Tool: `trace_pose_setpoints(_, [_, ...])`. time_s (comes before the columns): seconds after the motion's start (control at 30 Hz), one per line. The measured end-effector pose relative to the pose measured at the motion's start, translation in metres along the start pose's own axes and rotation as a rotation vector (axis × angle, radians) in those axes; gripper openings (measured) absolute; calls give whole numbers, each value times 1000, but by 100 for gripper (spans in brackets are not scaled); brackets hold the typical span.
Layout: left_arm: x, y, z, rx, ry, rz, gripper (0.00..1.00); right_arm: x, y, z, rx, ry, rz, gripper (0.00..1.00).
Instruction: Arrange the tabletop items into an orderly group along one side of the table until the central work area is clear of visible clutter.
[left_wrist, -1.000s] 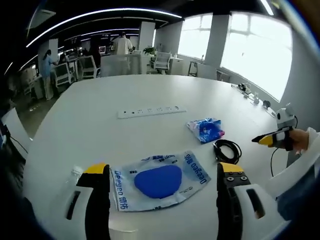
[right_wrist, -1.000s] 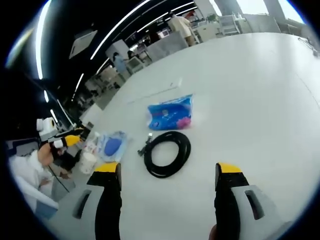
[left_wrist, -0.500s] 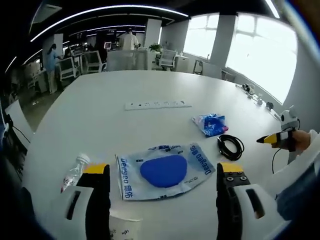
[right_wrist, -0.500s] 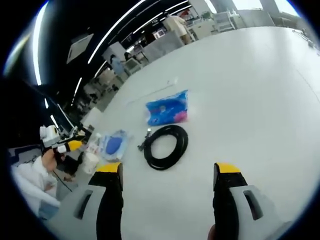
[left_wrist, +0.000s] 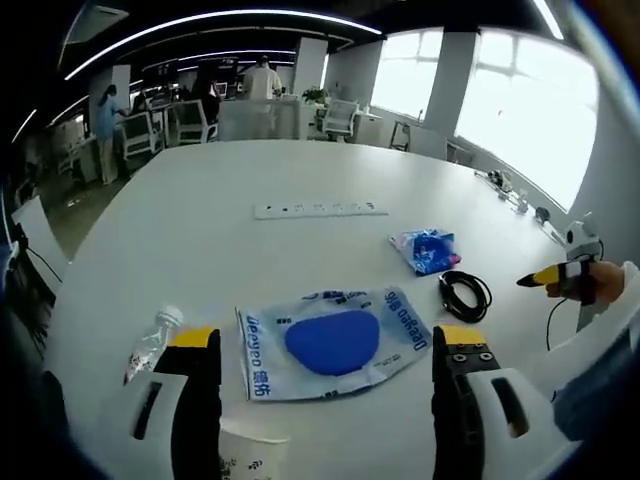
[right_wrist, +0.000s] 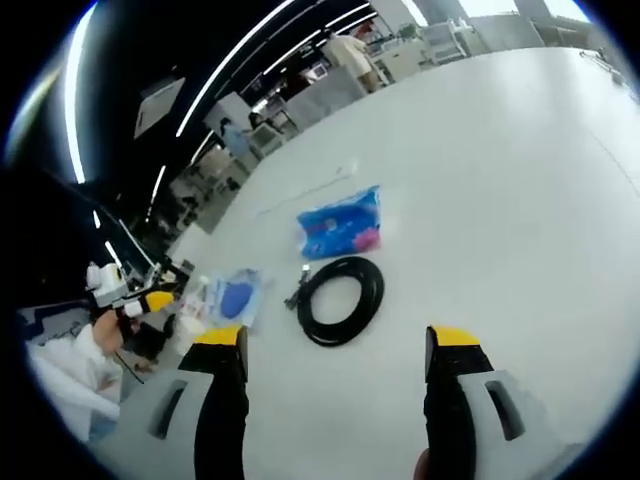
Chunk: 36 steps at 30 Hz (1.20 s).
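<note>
A clear pouch with a blue pad (left_wrist: 333, 341) lies on the white table (left_wrist: 220, 260) just ahead of my left gripper (left_wrist: 328, 352), which is open and holds nothing. A plastic bottle (left_wrist: 152, 344) lies by its left jaw and a paper cup (left_wrist: 250, 452) stands between the jaws. Farther off are a blue snack packet (left_wrist: 426, 250), a coiled black cable (left_wrist: 465, 295) and a white power strip (left_wrist: 320, 210). My right gripper (right_wrist: 335, 345) is open above the table, the coiled cable (right_wrist: 340, 300) just ahead, the blue packet (right_wrist: 341, 224) beyond it, the pouch (right_wrist: 232, 296) at left.
A person's hand with the other gripper (left_wrist: 566, 280) shows at the table's right edge; a sleeve and gripper (right_wrist: 125, 305) sit at the left. Office chairs (left_wrist: 325, 118) and people (left_wrist: 104, 125) stand beyond the far edge. Small items (left_wrist: 505, 187) line the window side.
The left view has pulled back and tilted, bringing the bottle and the paper cup into sight. The right view shifted slightly. The items lie where they were.
</note>
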<state>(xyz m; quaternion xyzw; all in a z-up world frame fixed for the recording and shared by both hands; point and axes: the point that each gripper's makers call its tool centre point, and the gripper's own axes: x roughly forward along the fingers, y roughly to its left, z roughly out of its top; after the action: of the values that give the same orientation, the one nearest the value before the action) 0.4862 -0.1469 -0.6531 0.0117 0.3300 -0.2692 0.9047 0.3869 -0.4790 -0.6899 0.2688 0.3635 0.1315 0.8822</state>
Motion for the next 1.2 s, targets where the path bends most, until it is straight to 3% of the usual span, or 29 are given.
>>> trace_pose_setpoints(0.3, [-9, 16, -18, -9, 24, 22, 89, -2, -1, -13, 47, 5, 0, 70])
trace_pose_setpoints(0.53, [-11, 30, -31, -40, 47, 58, 87, -1, 3, -14, 29, 24, -2, 69])
trace_pose_setpoints(0.63, [-7, 39, -40, -48, 95, 97, 84, 1, 9, -12, 10, 25, -3, 69])
trace_pose_setpoints(0.87, [10, 48, -50, -82, 148, 107, 80, 17, 40, -16, -38, 60, 51, 65])
trace_pose_setpoints(1.2, [25, 58, -62, -96, 206, 107, 72, 53, 91, -37, -109, 179, 153, 59])
